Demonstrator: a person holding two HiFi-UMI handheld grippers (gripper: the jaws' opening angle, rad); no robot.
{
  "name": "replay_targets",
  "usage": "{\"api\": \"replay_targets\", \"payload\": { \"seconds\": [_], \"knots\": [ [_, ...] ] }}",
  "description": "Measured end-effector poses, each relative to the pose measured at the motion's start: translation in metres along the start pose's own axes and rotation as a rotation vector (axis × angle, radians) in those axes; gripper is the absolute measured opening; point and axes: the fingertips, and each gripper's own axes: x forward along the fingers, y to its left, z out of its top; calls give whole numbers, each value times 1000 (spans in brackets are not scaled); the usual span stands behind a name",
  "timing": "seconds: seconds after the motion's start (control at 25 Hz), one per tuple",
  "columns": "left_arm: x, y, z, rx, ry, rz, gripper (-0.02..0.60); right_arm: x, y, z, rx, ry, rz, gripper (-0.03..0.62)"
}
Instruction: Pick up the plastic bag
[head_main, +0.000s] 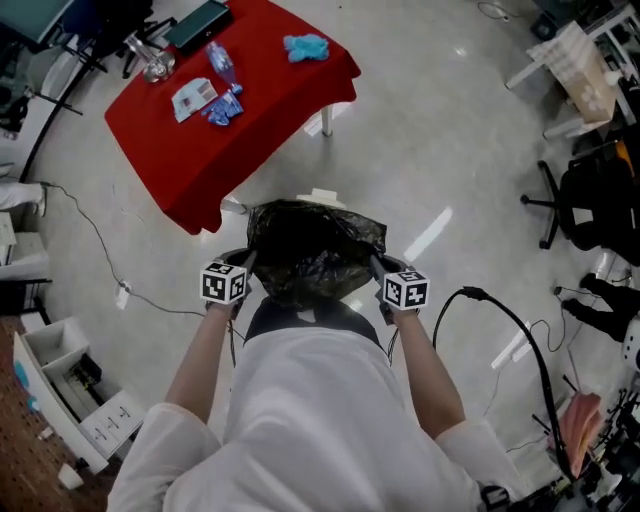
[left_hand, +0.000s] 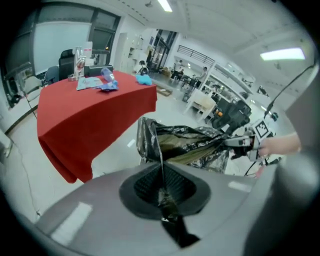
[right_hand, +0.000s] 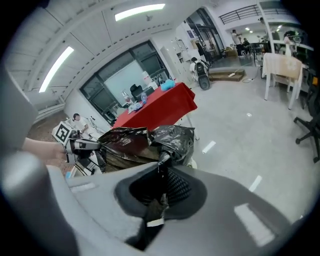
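Head view, item list.

1. Plastic bag (head_main: 315, 250): black, crinkled, mouth stretched wide between the two tongs in front of the person's body. It hangs beside the near corner of the surface; whether its bottom touches the floor (head_main: 450, 130) cannot be told.
2. Left tongs (head_main: 243, 260): closed tight on the bag's left rim. In the left gripper view, a thin fold of black film runs from the bag (left_hand: 190, 145) down into the shut left tongs (left_hand: 161, 192).
3. Right tongs (head_main: 379, 263): closed tight on the bag's right rim. In the right gripper view, a pinch of film sits in the shut right tongs (right_hand: 161, 180), with the bag (right_hand: 145, 142) spread just beyond.
4. Each gripper view also shows the opposite tool across the bag: right tongs (left_hand: 235, 141), left tongs (right_hand: 92, 145).
5. Surface (head_main: 260, 120): draped in red cloth.
6. Blue crumpled item (head_main: 306, 46): near the right corner of the surface.
7. Clear bottle (head_main: 221, 62): lying toward the far edge.
8. Printed packets (head_main: 195, 98): just beside the bottle, nearer the left edge.
9. Black cable (head_main: 510, 320): looping across the floor at the person's right.
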Motion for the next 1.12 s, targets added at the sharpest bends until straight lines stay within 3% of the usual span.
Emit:
{"api": "replay_targets", "payload": {
  "seconds": [0.36, 0.84, 1.12],
  "knots": [
    [-70, -24, 20, 52, -120, -52, 6, -66, 44, 25, -58, -148, -13, 3],
    [-166, -24, -1, 111, -236, -154, 6, -123, 142, 6, -74, -304, -78, 3],
    [-223, -29, -17, 262, -279, -146, 6, -153, 203, -10, -171, -375, -152, 3]
  ]
}}
